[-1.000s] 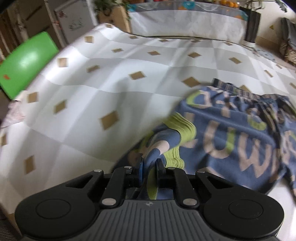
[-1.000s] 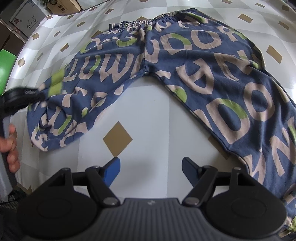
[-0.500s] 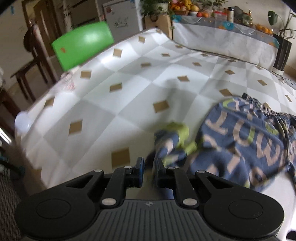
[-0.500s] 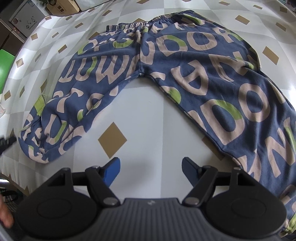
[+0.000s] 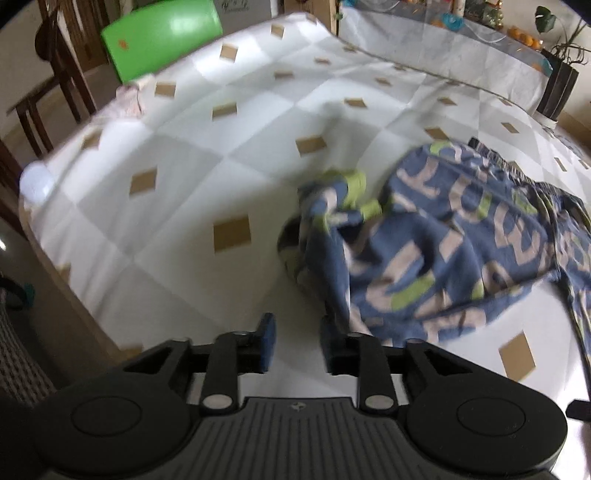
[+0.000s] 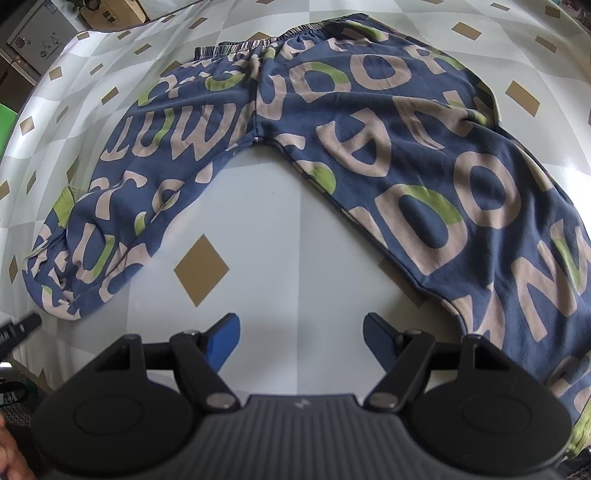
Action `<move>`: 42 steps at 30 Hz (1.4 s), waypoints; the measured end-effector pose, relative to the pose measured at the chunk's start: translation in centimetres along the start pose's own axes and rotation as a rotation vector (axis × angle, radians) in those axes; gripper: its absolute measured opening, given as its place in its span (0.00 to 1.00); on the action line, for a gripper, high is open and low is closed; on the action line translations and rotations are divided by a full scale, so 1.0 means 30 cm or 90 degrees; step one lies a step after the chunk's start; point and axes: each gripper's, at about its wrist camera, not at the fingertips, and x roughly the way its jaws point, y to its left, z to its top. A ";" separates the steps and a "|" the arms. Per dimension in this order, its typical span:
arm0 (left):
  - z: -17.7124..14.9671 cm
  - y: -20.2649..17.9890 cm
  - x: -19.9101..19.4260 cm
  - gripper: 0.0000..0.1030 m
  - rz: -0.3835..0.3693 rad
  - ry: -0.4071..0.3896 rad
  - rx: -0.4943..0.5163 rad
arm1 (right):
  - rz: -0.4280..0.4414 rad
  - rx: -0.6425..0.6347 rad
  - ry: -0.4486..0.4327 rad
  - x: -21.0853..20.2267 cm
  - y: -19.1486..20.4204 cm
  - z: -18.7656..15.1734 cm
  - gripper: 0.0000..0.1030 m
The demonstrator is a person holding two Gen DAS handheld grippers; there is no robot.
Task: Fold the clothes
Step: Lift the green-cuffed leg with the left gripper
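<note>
Here, both tools gape with nothing held: right tool (image 6: 301, 341), left tool (image 5: 295, 341). Trousers (image 6: 369, 140) spread on the worktop (image 6: 288, 236), legs apart, left cuff (image 5: 332, 221) bunched. Soft, light, limp; grip cuffs or waistband (image 6: 266, 38). Right view shows the whole spread; left only the crumpled cuff, plus a far green chair (image 5: 162, 33).

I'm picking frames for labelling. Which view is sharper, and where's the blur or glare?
Right wrist view: sharp, the pants lettering crisp, mild sheen on the tablecloth, fisheye bending the edges. Left wrist view: motion-blurred, the bunched pant leg smeared, glare on the far cloth.
</note>
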 end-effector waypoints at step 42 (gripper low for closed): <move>-0.076 0.050 0.121 0.10 0.090 0.103 -0.002 | 0.006 -0.012 -0.003 -0.004 0.017 0.001 0.70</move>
